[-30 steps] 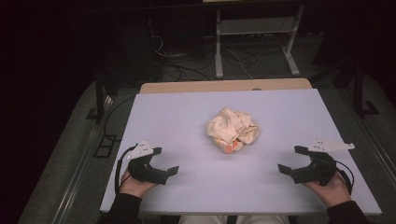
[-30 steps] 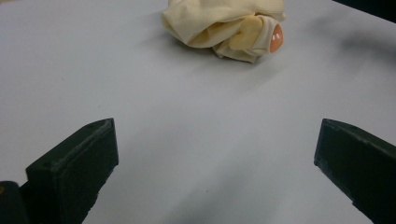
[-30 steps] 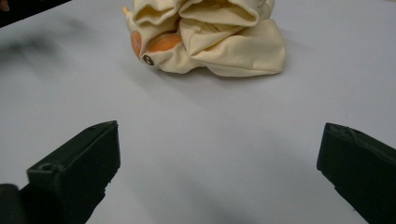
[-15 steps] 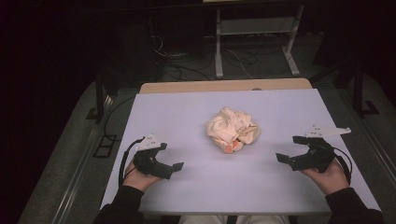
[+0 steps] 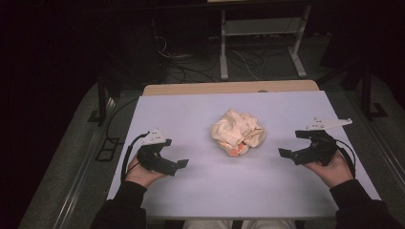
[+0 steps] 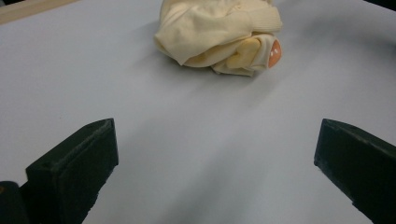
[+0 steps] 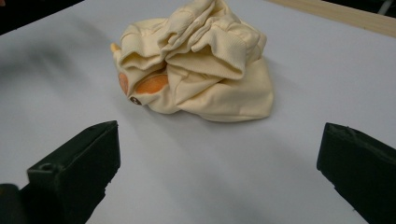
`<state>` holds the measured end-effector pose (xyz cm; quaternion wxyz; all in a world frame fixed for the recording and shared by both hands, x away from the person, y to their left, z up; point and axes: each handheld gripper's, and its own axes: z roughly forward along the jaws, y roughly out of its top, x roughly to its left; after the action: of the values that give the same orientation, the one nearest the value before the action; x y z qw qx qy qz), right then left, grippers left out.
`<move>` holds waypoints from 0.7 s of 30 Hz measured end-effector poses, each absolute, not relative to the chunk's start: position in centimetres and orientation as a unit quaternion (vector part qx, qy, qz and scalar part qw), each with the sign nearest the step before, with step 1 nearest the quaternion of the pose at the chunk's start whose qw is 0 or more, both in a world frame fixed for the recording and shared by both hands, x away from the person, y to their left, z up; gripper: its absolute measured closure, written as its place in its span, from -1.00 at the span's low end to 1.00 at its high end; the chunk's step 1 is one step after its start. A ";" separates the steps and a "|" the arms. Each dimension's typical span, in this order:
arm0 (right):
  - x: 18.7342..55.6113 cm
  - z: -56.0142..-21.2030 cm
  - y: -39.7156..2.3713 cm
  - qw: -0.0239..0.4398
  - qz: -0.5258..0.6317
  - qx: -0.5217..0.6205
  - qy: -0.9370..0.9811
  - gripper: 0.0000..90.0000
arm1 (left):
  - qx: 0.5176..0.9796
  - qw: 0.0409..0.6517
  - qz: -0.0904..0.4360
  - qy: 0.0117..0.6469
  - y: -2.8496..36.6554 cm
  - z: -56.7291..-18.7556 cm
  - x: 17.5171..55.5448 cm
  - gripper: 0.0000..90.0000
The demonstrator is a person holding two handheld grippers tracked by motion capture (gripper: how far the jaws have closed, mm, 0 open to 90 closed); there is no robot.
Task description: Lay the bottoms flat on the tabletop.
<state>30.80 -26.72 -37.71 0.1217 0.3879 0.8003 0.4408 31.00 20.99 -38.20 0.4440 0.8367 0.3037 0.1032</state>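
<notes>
Dark floor surrounds the pale lilac bench (image 5: 200,191), where a crumpled cream cloth bundle with orange patches (image 5: 238,132) sits centrally. Left claw (image 5: 177,165) and right claw (image 5: 286,154) flank it, jaws apart, seemingly poised to grasp.

no readable text, label or number shows anywhere.

Far ahead of your left gripper (image 5: 173,164), a pale wooden board (image 5: 229,88) borders the flat white tabletop (image 5: 191,109); tangled black floor cables (image 5: 191,71) lie beyond.
</notes>
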 end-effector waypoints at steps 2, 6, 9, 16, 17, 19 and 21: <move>31.3 -37.5 -26.3 0.120 0.437 0.383 0.805 -1.00 | 0.838 0.444 0.105 0.301 20.9 -37.9 31.2 -1.00; 31.8 -37.4 -26.0 0.118 0.435 0.381 0.807 -1.00 | 0.838 0.442 0.104 0.302 20.6 -37.8 31.7 -1.00; 32.1 -37.4 -25.8 0.119 0.431 0.381 0.809 -1.00 | 0.841 0.437 0.103 0.302 20.4 -37.9 32.2 -1.00; 33.7 -37.6 -25.4 0.117 0.421 0.385 0.813 -1.00 | 0.845 0.432 0.101 0.299 19.9 -37.7 33.1 -1.00; 33.7 -37.6 -25.4 0.117 0.421 0.385 0.813 -1.00 | 0.845 0.433 0.101 0.299 19.8 -37.6 33.3 -1.00; 34.2 -37.7 -25.3 0.114 0.419 0.388 0.813 -1.00 | 0.845 0.432 0.101 0.299 19.6 -37.6 33.6 -1.00; 34.7 -37.8 -25.2 0.114 0.416 0.389 0.814 -1.00 | 0.844 0.434 0.102 0.297 19.5 -37.6 33.9 -1.00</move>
<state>34.68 -25.18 -37.79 0.1137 0.3890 0.8138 0.4165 33.91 19.47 -37.57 0.4342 0.8442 0.2973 0.1023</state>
